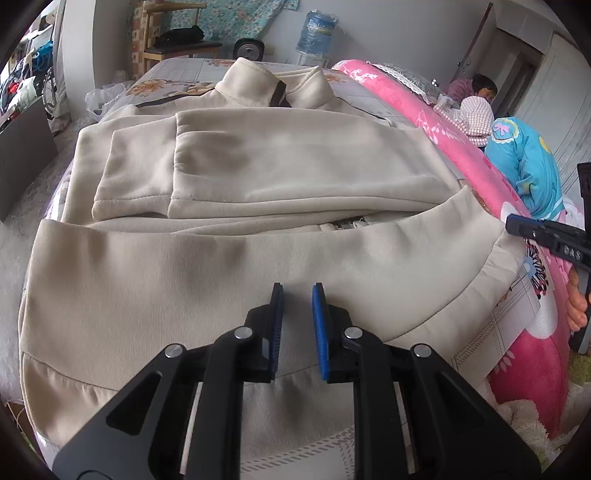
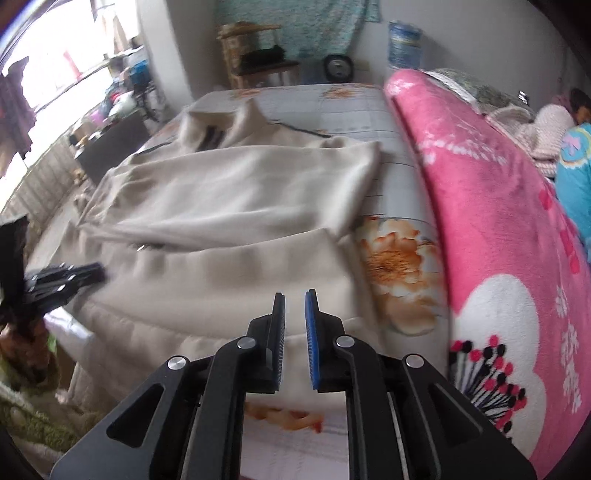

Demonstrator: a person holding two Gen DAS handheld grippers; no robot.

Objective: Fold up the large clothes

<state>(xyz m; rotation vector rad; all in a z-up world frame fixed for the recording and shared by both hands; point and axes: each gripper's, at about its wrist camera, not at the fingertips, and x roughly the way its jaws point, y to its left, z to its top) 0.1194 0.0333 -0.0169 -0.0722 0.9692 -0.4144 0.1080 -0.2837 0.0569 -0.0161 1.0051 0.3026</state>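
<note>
**Cream jacket half folded on the bed**

The cream zip-up fleece jacket point(image 1: 258, 173) fills mid-frame on the floral-print bed point(image 2: 369, 114). The left gripper point(image 1: 297, 291) and right gripper point(image 2: 294, 295) hover narrowly parted, grasping nothing. The pink floral blanket point(image 2: 498, 240) crowds the right. Only the left view shows the hand point(image 1: 576, 306).

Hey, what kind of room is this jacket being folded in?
Most likely a lived-in bedroom: the beige jacket lies on a bed with a floral sheet, a pink blanket alongside, and a water-cooler bottle by the wall.
</note>
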